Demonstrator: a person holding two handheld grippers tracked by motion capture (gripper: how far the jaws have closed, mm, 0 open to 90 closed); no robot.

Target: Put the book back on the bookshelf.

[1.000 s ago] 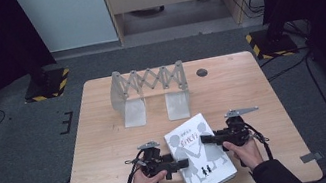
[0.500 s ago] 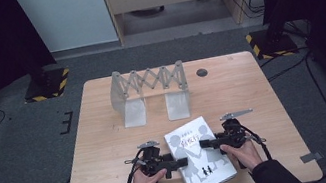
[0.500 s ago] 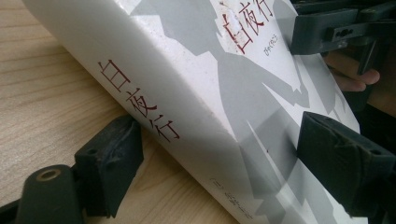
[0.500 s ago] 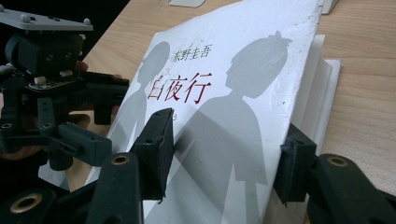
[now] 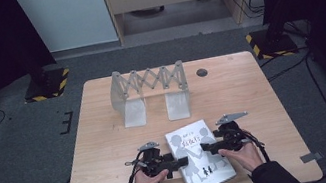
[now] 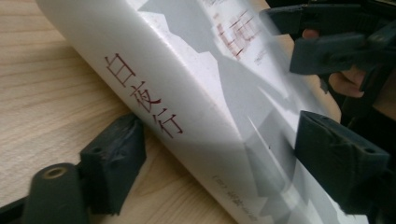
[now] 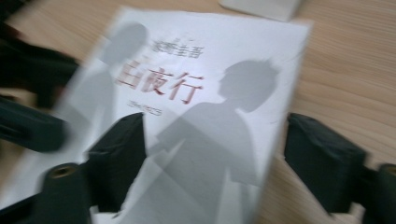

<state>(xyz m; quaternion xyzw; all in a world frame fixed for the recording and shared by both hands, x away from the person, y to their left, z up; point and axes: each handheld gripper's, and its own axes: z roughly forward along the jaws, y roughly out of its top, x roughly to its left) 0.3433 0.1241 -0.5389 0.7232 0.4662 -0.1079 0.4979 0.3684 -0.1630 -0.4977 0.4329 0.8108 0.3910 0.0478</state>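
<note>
Flanking the white book [image 5: 198, 156], left gripper [image 5: 176, 162] jaws closing astride its spine, right gripper [image 5: 206, 149] jaws opening over its cover.

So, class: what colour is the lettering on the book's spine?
Dark red on the white book, clearest in the left gripper view.

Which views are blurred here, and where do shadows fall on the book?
Right gripper view: motion-blurred, book title smeared. Left gripper view: sharp on the red spine lettering, soft on the far tool; shadow bands cross the cover. High view: evenly lit table, dark surroundings.

White book [image 5: 199, 156] with grey silhouettes and red lettering, on pale wooden table [image 5: 110, 146]
</note>
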